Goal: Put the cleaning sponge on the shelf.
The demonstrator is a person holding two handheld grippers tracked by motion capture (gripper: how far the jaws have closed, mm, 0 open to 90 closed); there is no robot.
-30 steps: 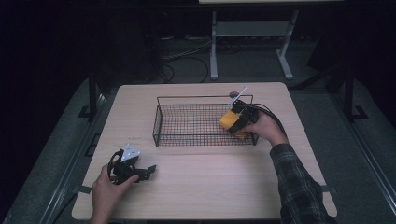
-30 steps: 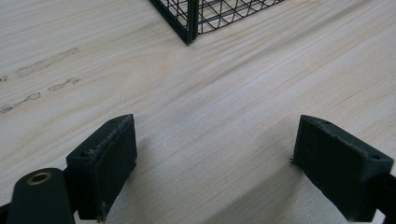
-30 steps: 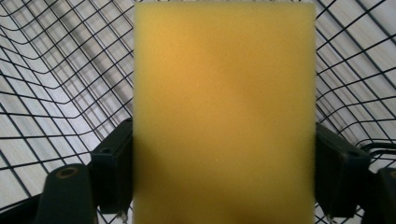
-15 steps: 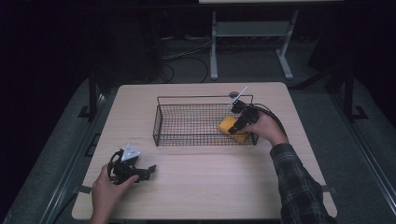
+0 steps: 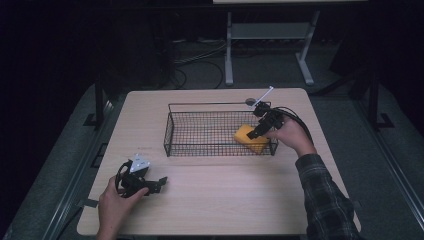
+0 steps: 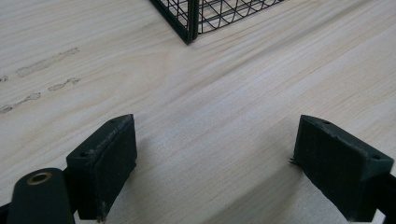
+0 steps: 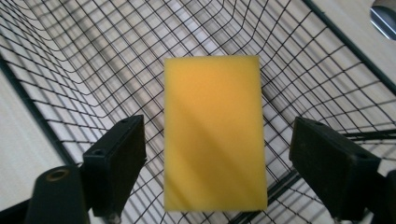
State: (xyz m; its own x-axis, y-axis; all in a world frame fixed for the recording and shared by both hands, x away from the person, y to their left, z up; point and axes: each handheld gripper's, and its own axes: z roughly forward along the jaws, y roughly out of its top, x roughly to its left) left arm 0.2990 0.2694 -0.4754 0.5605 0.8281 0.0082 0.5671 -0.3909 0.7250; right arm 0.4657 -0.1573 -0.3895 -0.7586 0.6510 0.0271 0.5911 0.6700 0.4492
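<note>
- The left hand-held gripper (image 5: 159, 183) rests low on the pale wood bench (image 5: 225, 200), jaws spread wide with nothing but bare woodgrain between them; a corner of the black wire basket (image 6: 196, 18) stands ahead of it.
- The right hand-held gripper (image 5: 255, 133) is released: its jaws have just been opening, and the pads stand clear on either side of the sponge.
- The yellow sponge (image 7: 214, 133) is a plain flat rectangular block with a fine, even foam surface, crossed by slanting shadow bands.
- It lies flat on the mesh floor of the basket, at the end next to the right hand-held gripper, below and between its jaws.
- Its long axis runs straight away from that gripper, in line with the jaws.
- The bench has faint smudges ahead and to the left of the left hand-held gripper; the room around is dark, with cables on the floor (image 5: 200, 60) and a light metal stand (image 5: 265, 35) behind.
</note>
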